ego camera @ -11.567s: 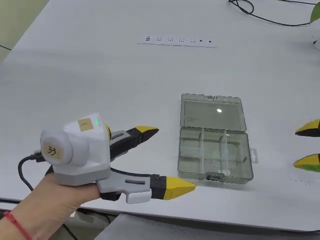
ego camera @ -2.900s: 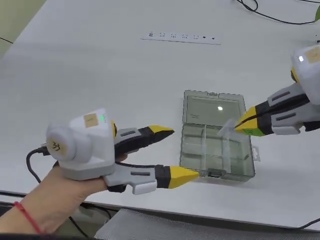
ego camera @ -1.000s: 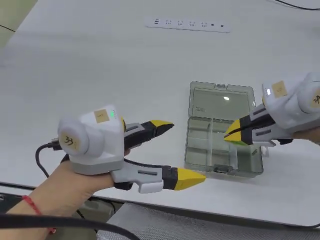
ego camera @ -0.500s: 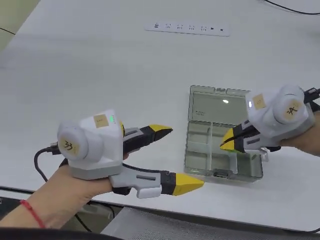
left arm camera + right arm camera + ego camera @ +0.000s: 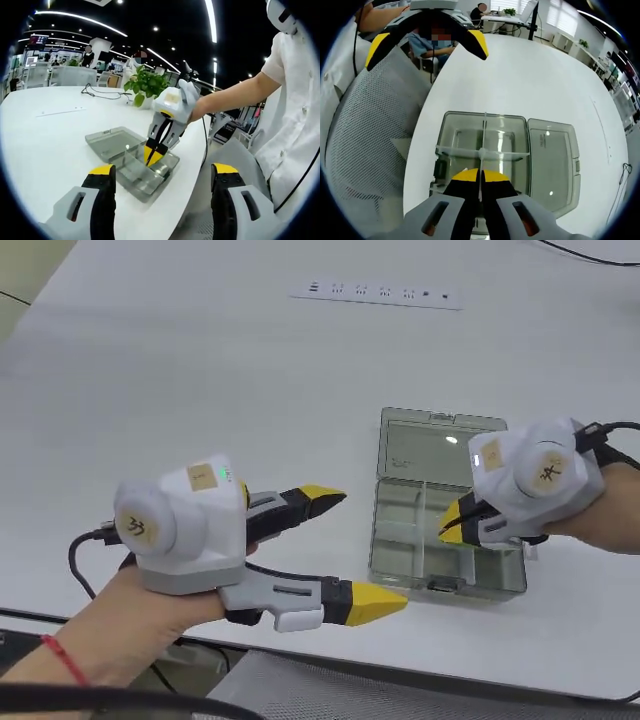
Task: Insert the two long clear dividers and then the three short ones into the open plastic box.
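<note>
The open clear plastic box (image 5: pixel 378 540) lies on the white table with its lid (image 5: pixel 440 445) flat behind it. My right gripper (image 5: pixel 450 525) hangs over the box's compartments, shut on a thin clear divider (image 5: pixel 483 132). Seen edge-on, this divider runs down into the box (image 5: pixel 445 130) and crosses another clear divider (image 5: pixel 455 151) seated across it. My left gripper (image 5: pixel 355 550) hovers open and empty just left of the box, near the table's front edge. In the left gripper view, the right gripper (image 5: pixel 155 152) points down into the box (image 5: pixel 107 140).
A white power strip (image 5: pixel 385 292) lies far back on the table. A black cable (image 5: pixel 590 252) runs at the back right. The table's front edge is close below the box, with a mesh chair (image 5: pixel 365 165) beside it.
The right gripper has moved left and lower over the box, carrying the divider down into it. The left gripper has stayed open in about the same place.
</note>
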Motion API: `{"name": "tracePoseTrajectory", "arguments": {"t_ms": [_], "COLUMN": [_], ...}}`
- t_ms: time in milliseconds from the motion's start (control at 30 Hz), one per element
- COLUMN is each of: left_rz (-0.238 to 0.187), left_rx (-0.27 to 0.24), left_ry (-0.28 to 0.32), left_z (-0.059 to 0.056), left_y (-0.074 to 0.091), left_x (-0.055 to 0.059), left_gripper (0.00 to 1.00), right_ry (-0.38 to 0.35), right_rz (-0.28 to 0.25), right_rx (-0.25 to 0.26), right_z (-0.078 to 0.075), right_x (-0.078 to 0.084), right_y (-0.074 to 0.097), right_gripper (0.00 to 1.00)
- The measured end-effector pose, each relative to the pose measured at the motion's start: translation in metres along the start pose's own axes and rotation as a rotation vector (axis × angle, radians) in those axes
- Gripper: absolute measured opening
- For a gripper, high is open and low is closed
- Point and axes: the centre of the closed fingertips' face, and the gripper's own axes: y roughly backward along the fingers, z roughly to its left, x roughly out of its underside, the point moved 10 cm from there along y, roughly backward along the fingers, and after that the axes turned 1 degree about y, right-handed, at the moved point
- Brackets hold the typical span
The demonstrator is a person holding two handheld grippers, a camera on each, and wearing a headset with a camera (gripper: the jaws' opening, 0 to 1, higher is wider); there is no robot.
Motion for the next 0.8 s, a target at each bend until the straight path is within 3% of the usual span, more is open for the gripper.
{"name": "tracePoseTrajectory", "arguments": {"t_ms": [367, 800], "left_rz": [0.002, 0.000], "left_rx": [-0.002, -0.004], "left_ry": [-0.004, -0.010], "left_z": [0.001, 0.001], "left_y": [0.001, 0.003], "left_x": [0.000, -0.001], "left_gripper": [0.79, 0.79], "right_ry": [-0.013, -0.130], "right_rz": [-0.010, -0.137], "right_rx": [0.012, 0.067], "right_z": [0.001, -0.003], "right_x": [0.001, 0.001], "right_y": [0.000, 0.029], "right_gripper": [0.04, 0.11]}}
